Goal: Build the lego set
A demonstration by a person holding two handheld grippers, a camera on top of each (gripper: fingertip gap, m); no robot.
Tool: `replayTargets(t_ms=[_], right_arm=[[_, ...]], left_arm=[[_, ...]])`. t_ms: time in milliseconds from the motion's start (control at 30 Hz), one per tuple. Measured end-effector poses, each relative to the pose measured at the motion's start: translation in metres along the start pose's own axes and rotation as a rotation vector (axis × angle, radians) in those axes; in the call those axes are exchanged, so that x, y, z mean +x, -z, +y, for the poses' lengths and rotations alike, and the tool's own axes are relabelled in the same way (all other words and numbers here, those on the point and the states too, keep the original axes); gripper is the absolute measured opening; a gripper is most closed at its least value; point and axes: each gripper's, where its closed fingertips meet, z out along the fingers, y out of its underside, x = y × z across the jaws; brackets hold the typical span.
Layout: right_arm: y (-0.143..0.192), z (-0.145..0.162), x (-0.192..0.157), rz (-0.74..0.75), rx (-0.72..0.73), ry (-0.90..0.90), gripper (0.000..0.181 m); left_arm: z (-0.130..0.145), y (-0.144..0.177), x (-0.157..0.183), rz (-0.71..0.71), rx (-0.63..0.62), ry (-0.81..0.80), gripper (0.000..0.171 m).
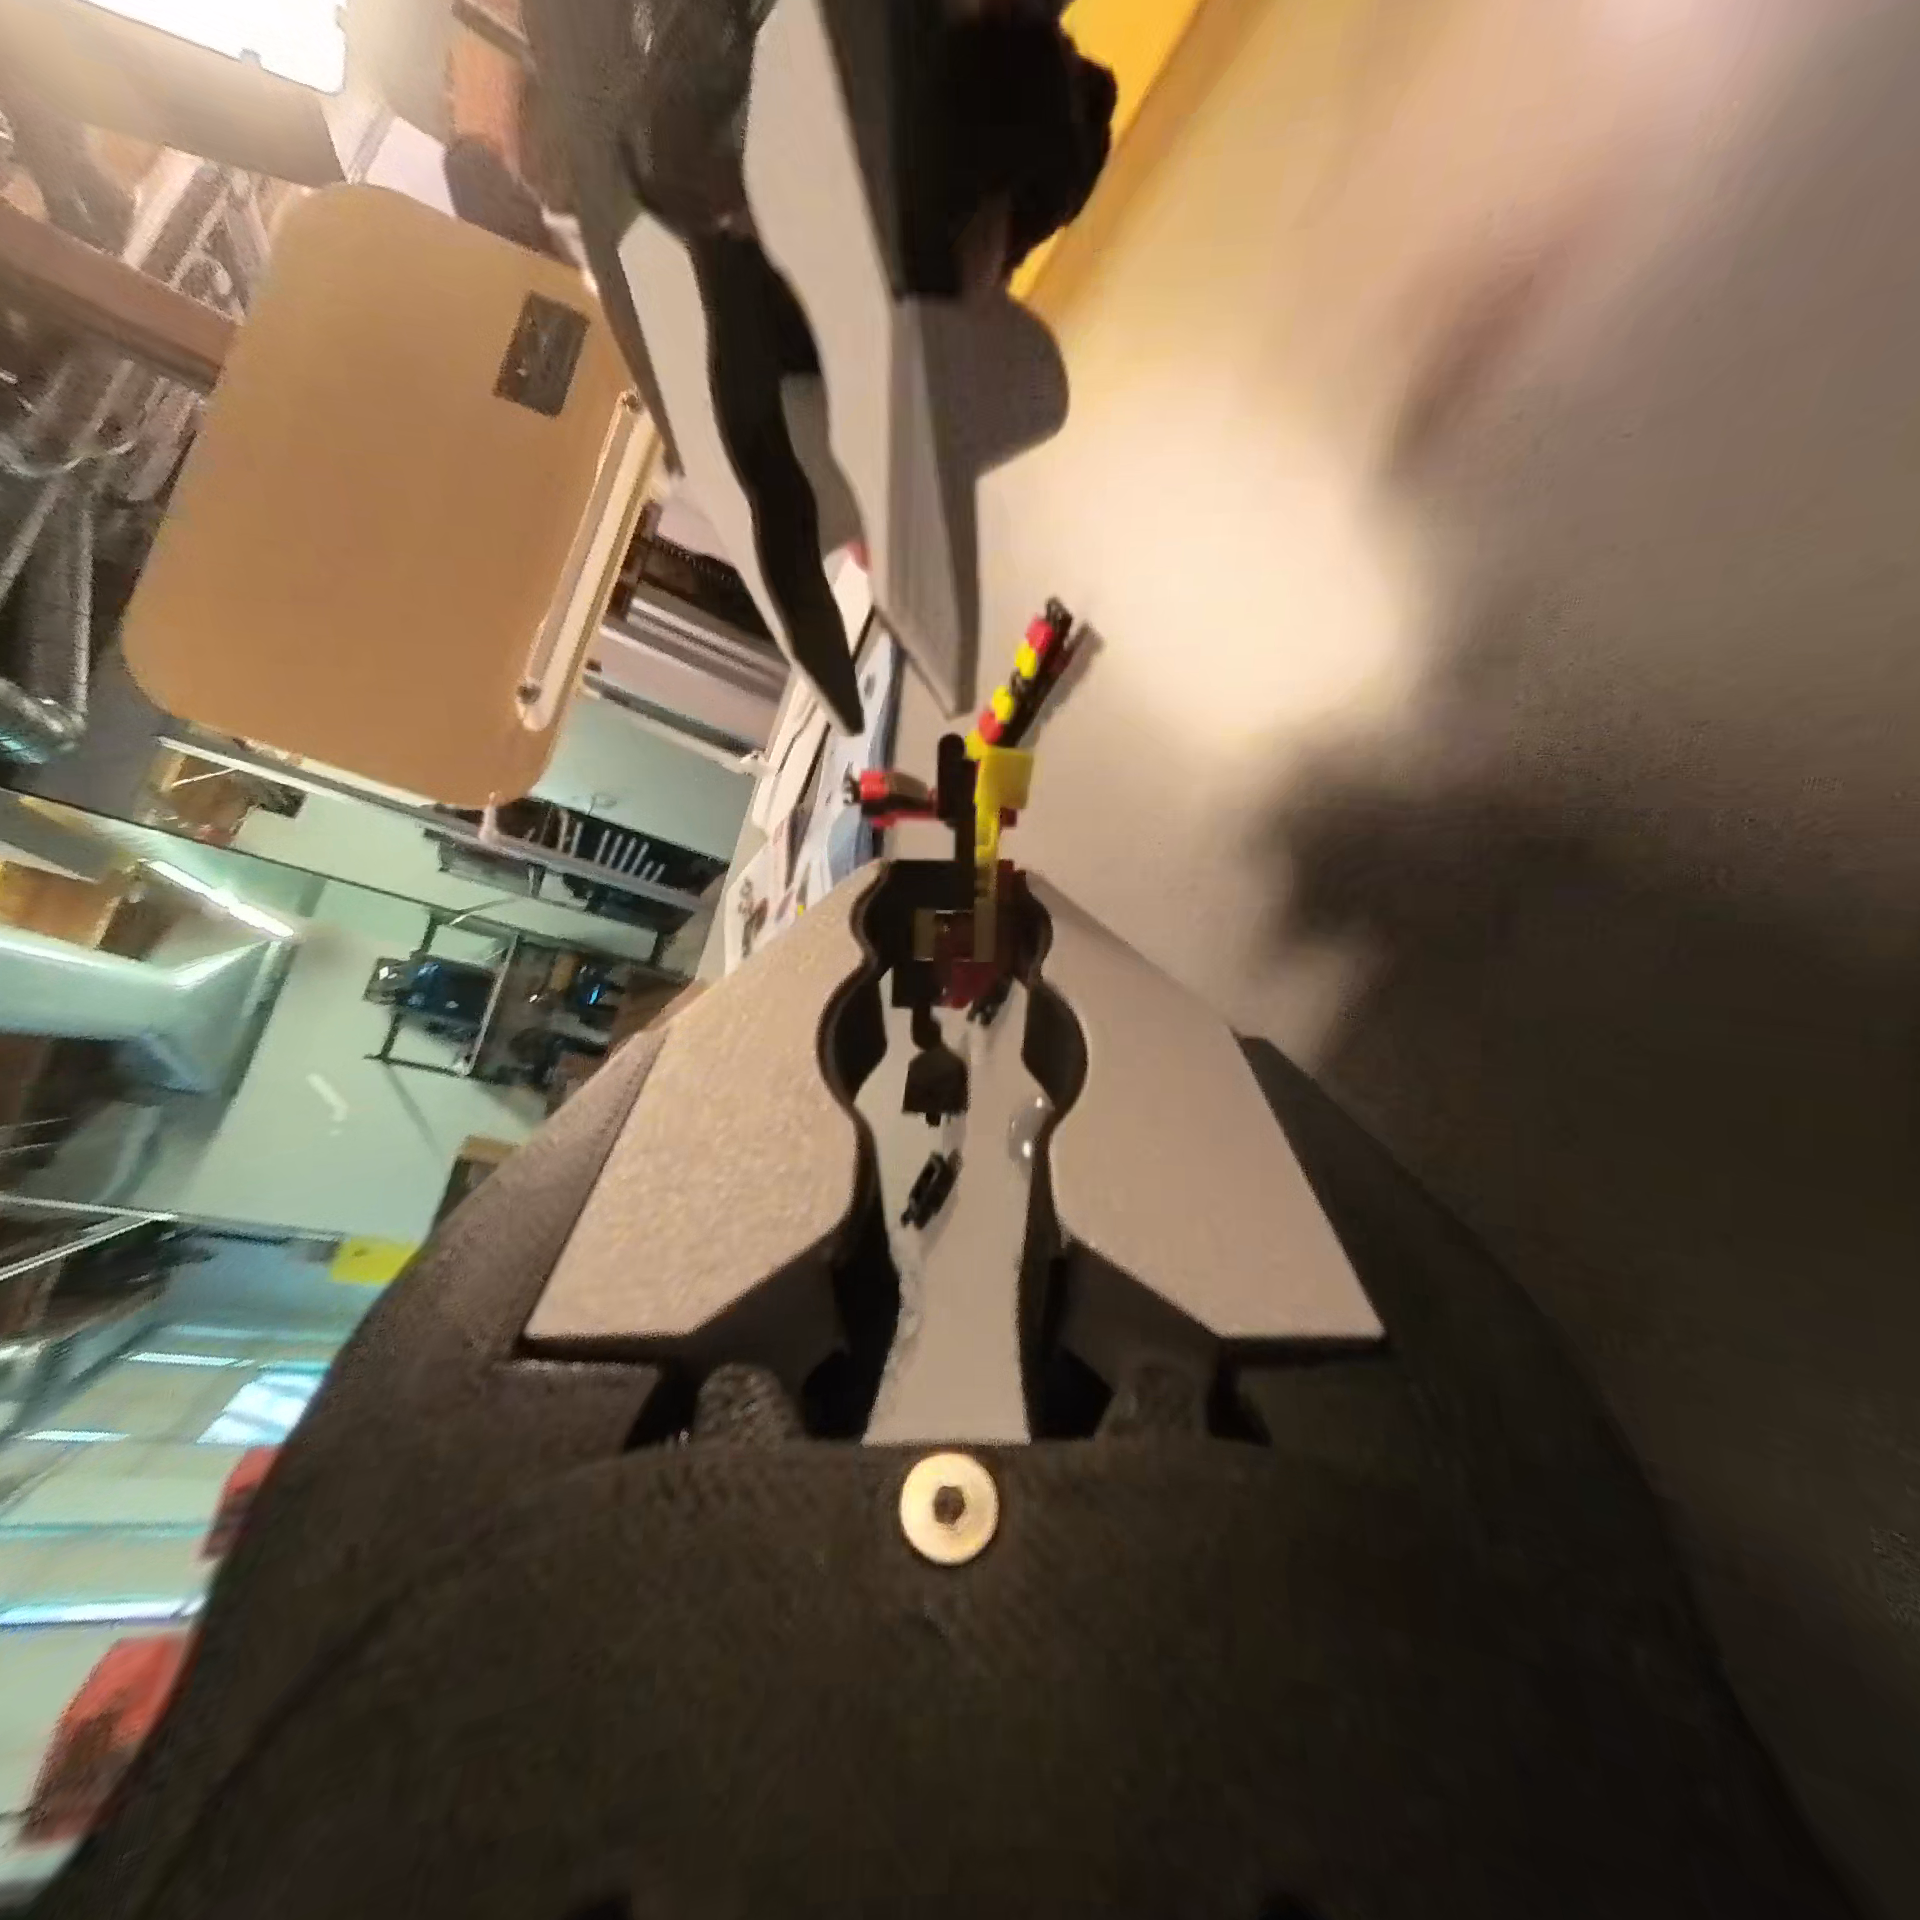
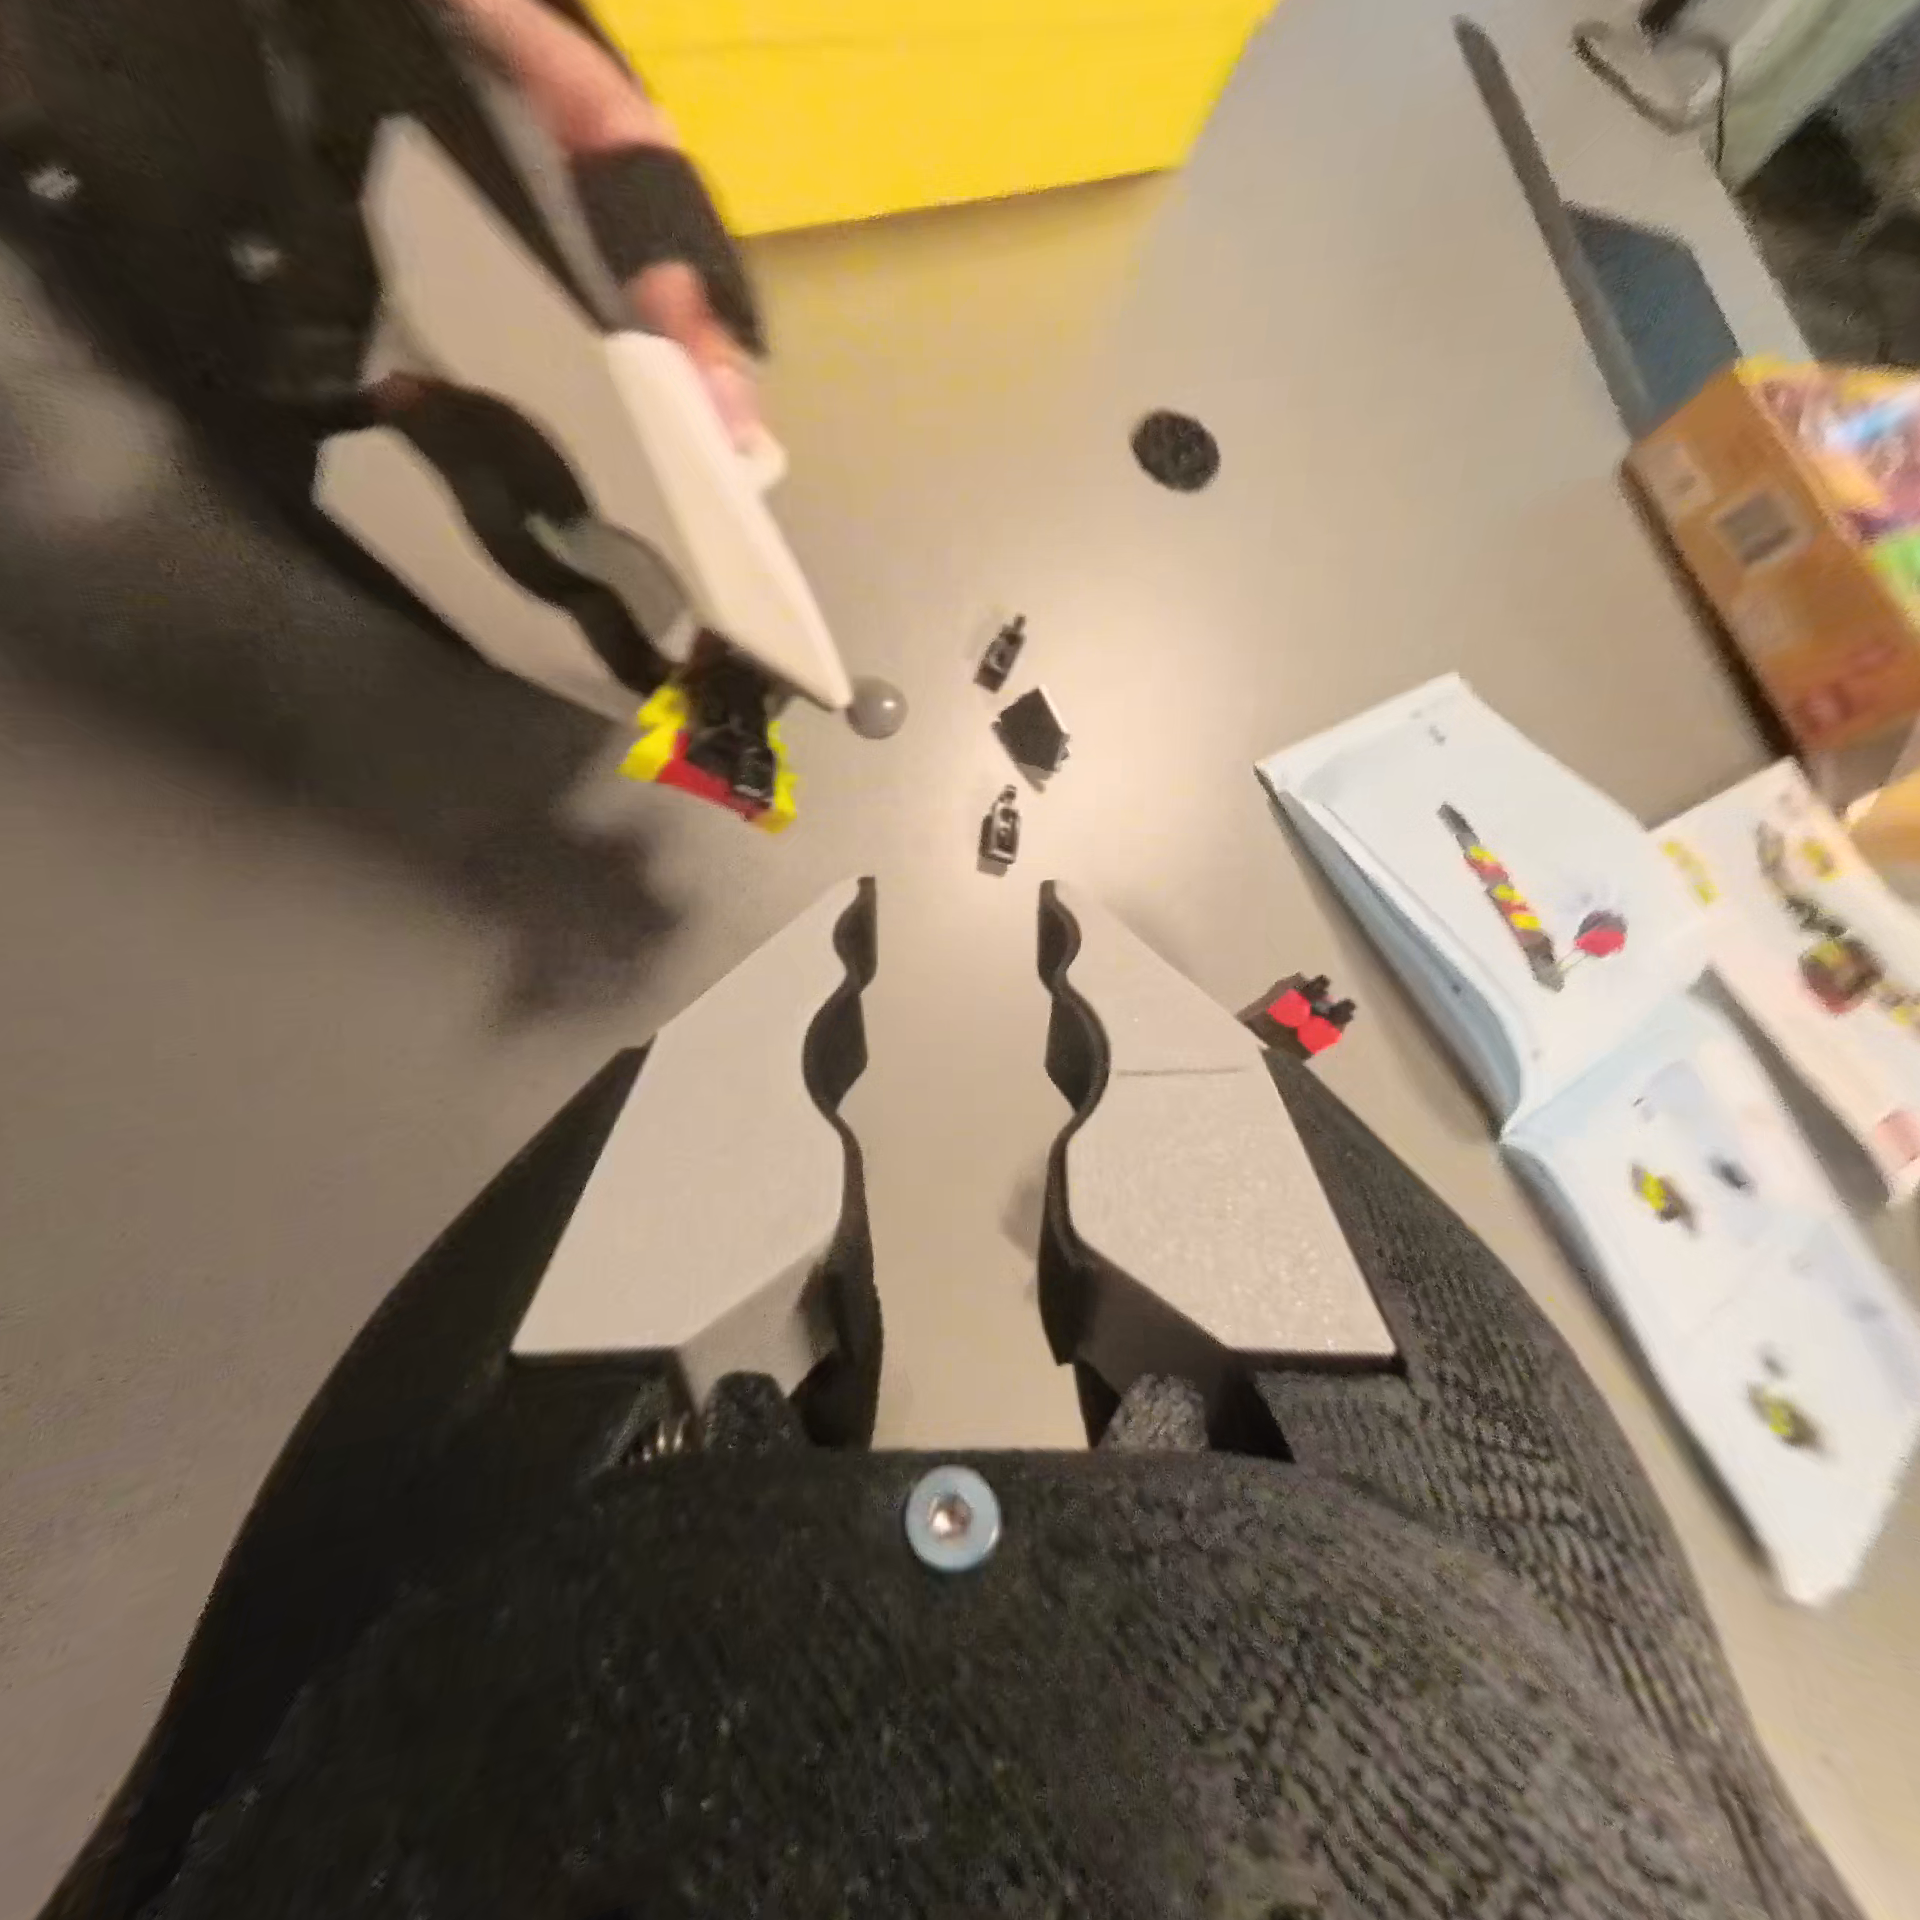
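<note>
My left gripper [image 1: 951,883] is shut on a small Lego assembly [image 1: 982,831] of black, yellow and red bricks, with a red-and-yellow studded strip [image 1: 1023,665] sticking out beyond it. In the right wrist view the left gripper [image 2: 727,681] holds this assembly [image 2: 717,764] just above the grey table, left of centre. My right gripper [image 2: 956,883] is open and empty, pointing at three loose black pieces [image 2: 1032,727] ahead of it. A grey ball piece [image 2: 876,709] lies beside the left gripper's tip. A small red-and-black piece [image 2: 1299,1013] lies right of my right finger.
An open instruction booklet [image 2: 1558,1039] lies at the right, with a cardboard box [image 2: 1787,540] behind it. A yellow box [image 2: 935,104] stands at the far edge. A round black hole [image 2: 1174,449] is in the table [image 2: 312,1039]. A tan chair back [image 1: 364,488] stands beyond the table. Across from one pair of fingers to the other is roughly 5 centimeters. My right tips are roughly 8 centimeters from the small red-and-black piece [image 2: 1299,1013].
</note>
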Motion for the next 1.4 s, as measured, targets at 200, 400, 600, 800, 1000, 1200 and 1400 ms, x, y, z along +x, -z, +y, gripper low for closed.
replayTargets(t_ms=[200,400,600,800,1000,1200,1400], right_arm=[[-0.051,-0.003,0.002,-0.051,-0.017,-0.131,0.018],[-0.066,0.007,0.009,-0.015,-0.115,-0.121,0.017],[-0.067,0.017,0.016,-0.007,-0.173,-0.173,0.017],[-0.068,0.019,0.017,0.002,-0.192,-0.159,0.017],[-0.082,-0.021,0.026,-0.044,-0.137,-0.098,0.014],[-0.107,-0.023,0.021,-0.192,-0.281,-0.064,0.015],[-0.096,-0.036,0.026,-0.208,-0.252,-0.058,0.016]], left_arm=[[0.026,0.01,-0.001,-0.037,-0.134,-0.075,0.02],[0.04,0.024,0.003,-0.044,-0.2,-0.15,0.02],[0.042,0.023,0.004,-0.03,-0.207,-0.147,0.02],[0.043,0.023,0.004,-0.025,-0.212,-0.148,0.02],[0.041,0.021,0.008,-0.004,-0.201,-0.16,0.02],[0.044,0.021,0.009,-0.01,-0.217,-0.209,0.02],[0.043,0.02,0.011,-0.003,-0.213,-0.228,0.02]])
